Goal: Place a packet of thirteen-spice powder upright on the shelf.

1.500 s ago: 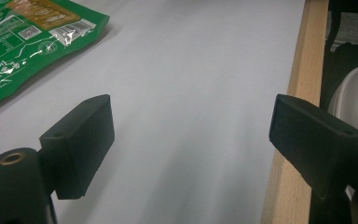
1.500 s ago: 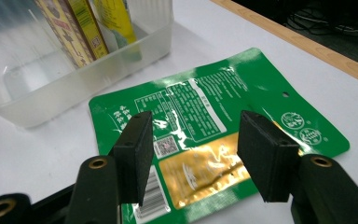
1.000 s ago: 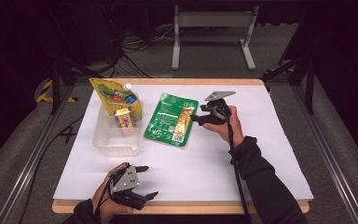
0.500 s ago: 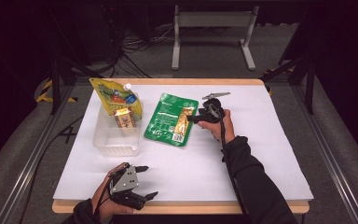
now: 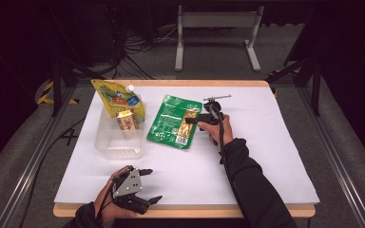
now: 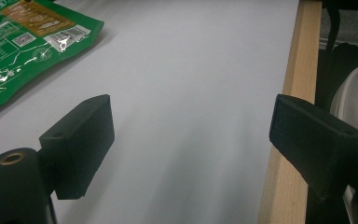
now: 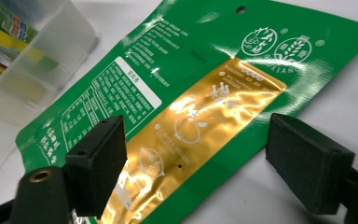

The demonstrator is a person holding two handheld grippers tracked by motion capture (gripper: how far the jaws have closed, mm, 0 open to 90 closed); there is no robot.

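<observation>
The right tongs [image 5: 193, 120] stand wide apart and have just been opening, with the edge of the green foil pouch [image 5: 174, 121] lying between the jaws but not pressed by them; in the right gripper view the two black blocks straddle the golden stripe of the pouch [image 7: 200, 116], so I judge the person prepares to pinch it at its side, where a flat bag is easiest to lift. The pouch lies flat on the white counter [image 5: 266, 142], just beside the clear plastic container [image 5: 119, 140]. Its film is glossy and wrinkled, with a hanging hole at one end. The container is a thin translucent box, and it already holds a yellow snack bag [image 5: 116, 97] standing upright and a small carton [image 5: 126, 119]. The left tongs [image 5: 149, 186] rest open near the wooden front edge [image 6: 289, 116], holding nothing, probably waiting.
</observation>
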